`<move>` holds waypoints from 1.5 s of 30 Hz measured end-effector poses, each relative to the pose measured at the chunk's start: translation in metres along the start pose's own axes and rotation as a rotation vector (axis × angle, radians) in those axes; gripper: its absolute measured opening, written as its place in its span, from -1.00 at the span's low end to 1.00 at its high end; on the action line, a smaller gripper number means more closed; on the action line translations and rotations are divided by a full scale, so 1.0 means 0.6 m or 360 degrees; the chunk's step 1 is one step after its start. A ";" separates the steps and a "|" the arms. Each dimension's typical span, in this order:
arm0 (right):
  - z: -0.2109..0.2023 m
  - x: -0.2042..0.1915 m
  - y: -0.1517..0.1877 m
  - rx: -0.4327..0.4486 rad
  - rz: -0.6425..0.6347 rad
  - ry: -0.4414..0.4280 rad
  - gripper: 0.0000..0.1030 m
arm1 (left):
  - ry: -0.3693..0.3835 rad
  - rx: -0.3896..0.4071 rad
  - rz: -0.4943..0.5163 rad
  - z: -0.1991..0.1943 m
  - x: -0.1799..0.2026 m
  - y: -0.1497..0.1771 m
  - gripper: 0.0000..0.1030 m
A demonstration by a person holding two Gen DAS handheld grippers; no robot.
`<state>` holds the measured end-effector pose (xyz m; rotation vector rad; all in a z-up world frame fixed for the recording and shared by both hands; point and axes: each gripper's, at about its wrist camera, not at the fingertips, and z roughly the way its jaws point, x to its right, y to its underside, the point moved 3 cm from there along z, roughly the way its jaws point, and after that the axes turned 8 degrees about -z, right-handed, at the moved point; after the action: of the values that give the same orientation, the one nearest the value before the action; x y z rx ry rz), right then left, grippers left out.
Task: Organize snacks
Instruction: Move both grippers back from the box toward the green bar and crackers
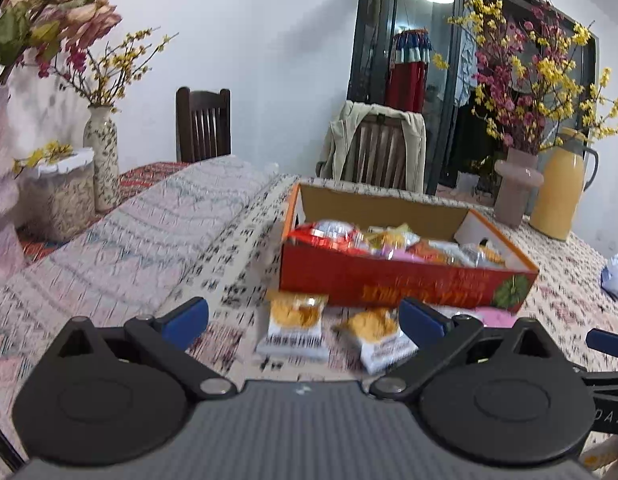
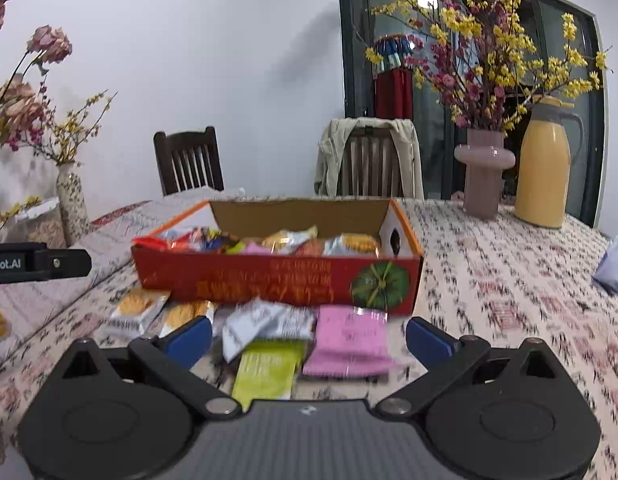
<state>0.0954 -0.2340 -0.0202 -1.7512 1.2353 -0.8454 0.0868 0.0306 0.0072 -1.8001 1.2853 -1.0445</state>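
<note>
Snack packets lie loose on the patterned-cloth counter (image 2: 509, 280) before the red cardboard box (image 2: 277, 276). Right hand-held gripper (image 2: 309, 340), fingers spread and empty, is nearest the pink foil packet (image 2: 349, 340), just ahead. Left hand-held gripper (image 1: 305, 320), likewise spread, faces the white cracker packet (image 1: 295, 328).

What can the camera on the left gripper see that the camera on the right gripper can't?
Only the left view shows the white basket at the far left and its own open left gripper over two orange-and-white snack packets.

Only the right view shows the green packet and silver packet between the fingers of the open right gripper.

Both show the red snack box full of packets, the pink packet, the yellow jug and the pink vase.
</note>
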 end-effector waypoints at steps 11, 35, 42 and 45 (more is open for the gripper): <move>-0.018 -0.018 0.060 -0.0147 0.0030 -0.0051 1.00 | -0.0009 -0.0111 -0.0009 -0.025 -0.033 0.056 1.00; 0.060 -0.053 0.069 -0.0425 0.0010 0.0058 1.00 | -0.0040 -0.0147 -0.0091 -0.030 -0.080 0.062 1.00; 0.067 -0.049 0.064 -0.0431 0.0007 0.0040 0.88 | -0.0036 -0.0146 -0.0088 -0.031 -0.078 0.061 1.00; 0.065 -0.044 0.058 -0.0402 0.0023 0.0040 0.40 | -0.0033 -0.0146 -0.0089 -0.032 -0.078 0.062 1.00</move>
<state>0.1070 -0.2065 -0.0701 -1.9319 1.4197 -0.7297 0.0458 0.0635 -0.0270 -1.9205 1.2964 -1.0090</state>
